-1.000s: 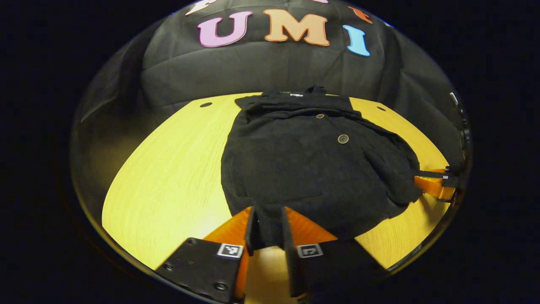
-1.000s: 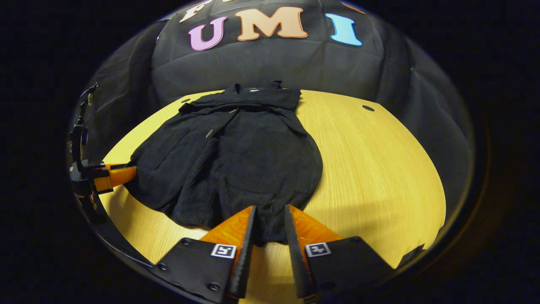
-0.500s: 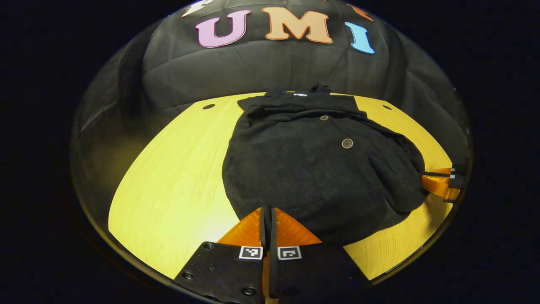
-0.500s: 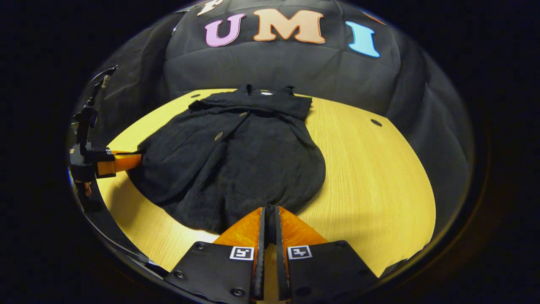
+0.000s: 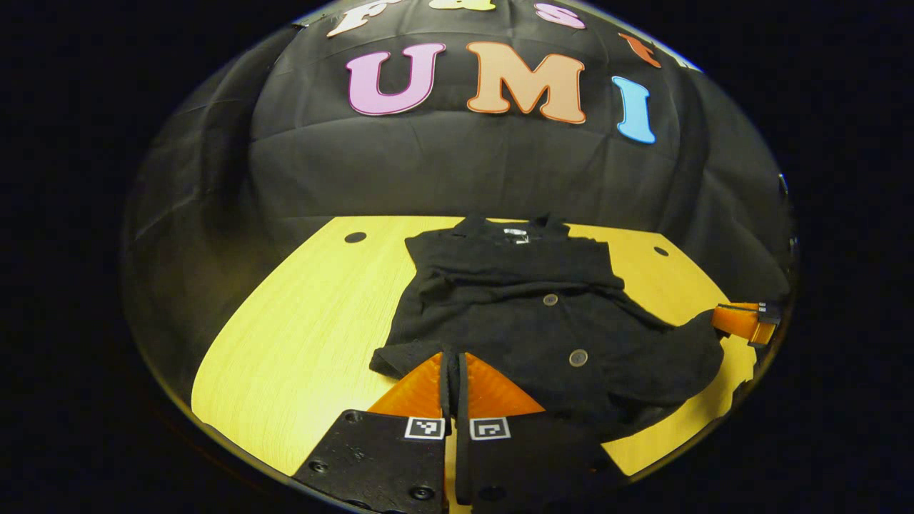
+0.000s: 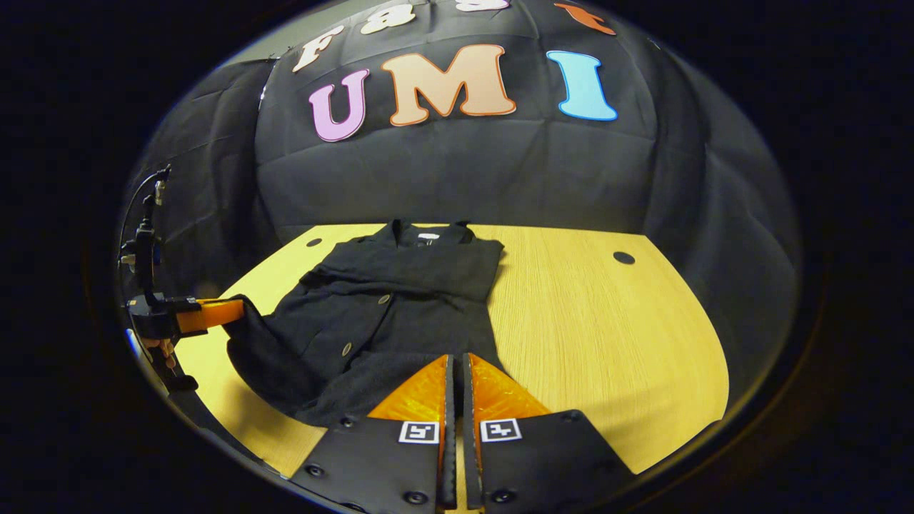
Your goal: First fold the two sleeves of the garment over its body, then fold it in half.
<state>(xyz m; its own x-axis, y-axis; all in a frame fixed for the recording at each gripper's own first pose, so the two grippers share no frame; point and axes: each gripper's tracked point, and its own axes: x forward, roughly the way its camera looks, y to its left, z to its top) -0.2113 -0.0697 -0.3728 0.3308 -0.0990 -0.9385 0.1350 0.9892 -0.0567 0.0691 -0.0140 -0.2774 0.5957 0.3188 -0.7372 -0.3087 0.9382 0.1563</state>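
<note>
A black buttoned garment [image 5: 528, 314] lies collar-away on the wooden table [image 5: 300, 321], its sleeves laid over the body. My left gripper [image 5: 451, 355] is shut on the near hem at its left corner and holds that edge up off the table. In the right gripper view the same garment [image 6: 385, 307] hangs from my right gripper [image 6: 455, 357], which is shut on the hem's other corner. Each view shows the other gripper farther off: the right gripper [image 5: 742, 320] at the far right, the left gripper [image 6: 207, 314] at the far left with a hand [image 6: 153, 350] behind it.
Bare table [image 6: 607, 321] stretches to the right of the garment in the right gripper view. Small dark holes [image 5: 355, 237] [image 6: 623, 257] sit near the table's far corners. The black cloth wall stands just behind the collar.
Both grippers went from open around the hem to shut on it. They then rose and carried the hem off the table toward the collar, so the garment looks shorter.
</note>
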